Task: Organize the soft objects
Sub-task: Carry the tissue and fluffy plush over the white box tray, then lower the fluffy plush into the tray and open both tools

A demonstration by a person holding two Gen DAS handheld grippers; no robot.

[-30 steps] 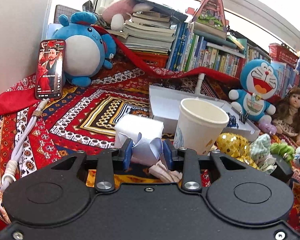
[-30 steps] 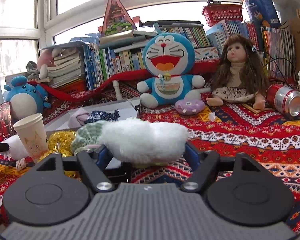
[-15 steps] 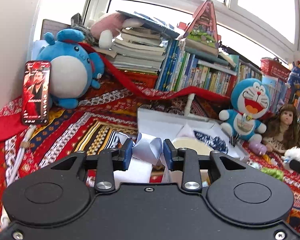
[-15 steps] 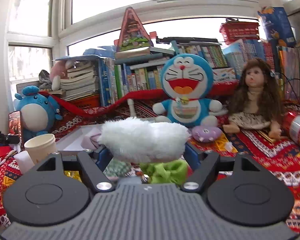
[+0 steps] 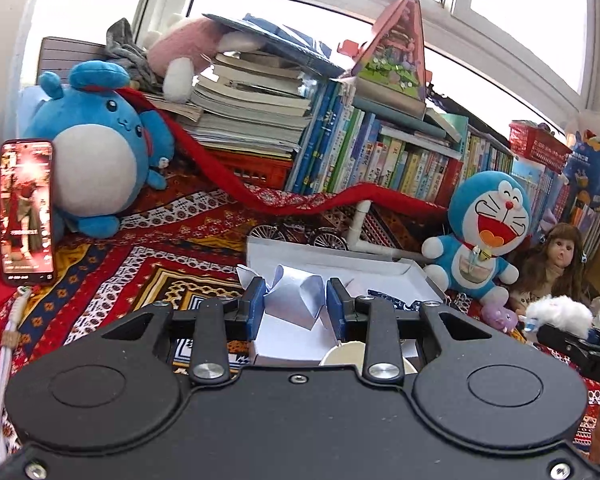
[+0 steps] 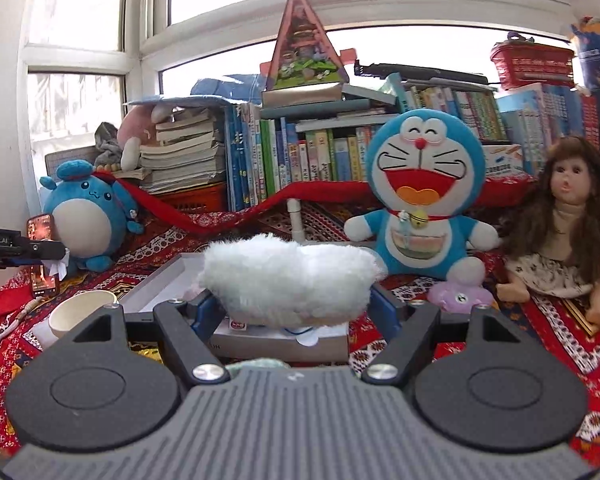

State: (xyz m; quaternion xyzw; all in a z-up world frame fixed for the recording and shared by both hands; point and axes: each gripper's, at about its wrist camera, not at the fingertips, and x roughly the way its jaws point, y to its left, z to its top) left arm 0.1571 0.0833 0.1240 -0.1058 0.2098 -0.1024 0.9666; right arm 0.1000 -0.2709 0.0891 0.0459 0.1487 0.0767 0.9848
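My left gripper (image 5: 296,306) is shut on a crumpled white tissue (image 5: 294,300), held up in the air in front of a white box (image 5: 332,260). In the right wrist view my right gripper (image 6: 292,312) is shut on a fluffy white plush (image 6: 288,282), its jaws wide around it, above the near end of the same white box (image 6: 156,286). The right gripper with the white plush (image 5: 560,312) also shows at the right edge of the left wrist view. At the left edge of the right wrist view the left gripper (image 6: 56,254) shows with the tissue (image 6: 56,268).
A paper cup (image 6: 82,312) stands left of the box. A blue round plush (image 5: 96,156), a phone (image 5: 28,208), a blue cat plush (image 6: 420,196), a doll (image 6: 568,232) and a small purple toy (image 6: 458,298) lie on the red patterned cloth (image 5: 148,252). Books (image 6: 320,152) line the window.
Both grippers have risen and moved forward toward the white box with their loads. The paper cup and the gold and green things have dropped below the views.
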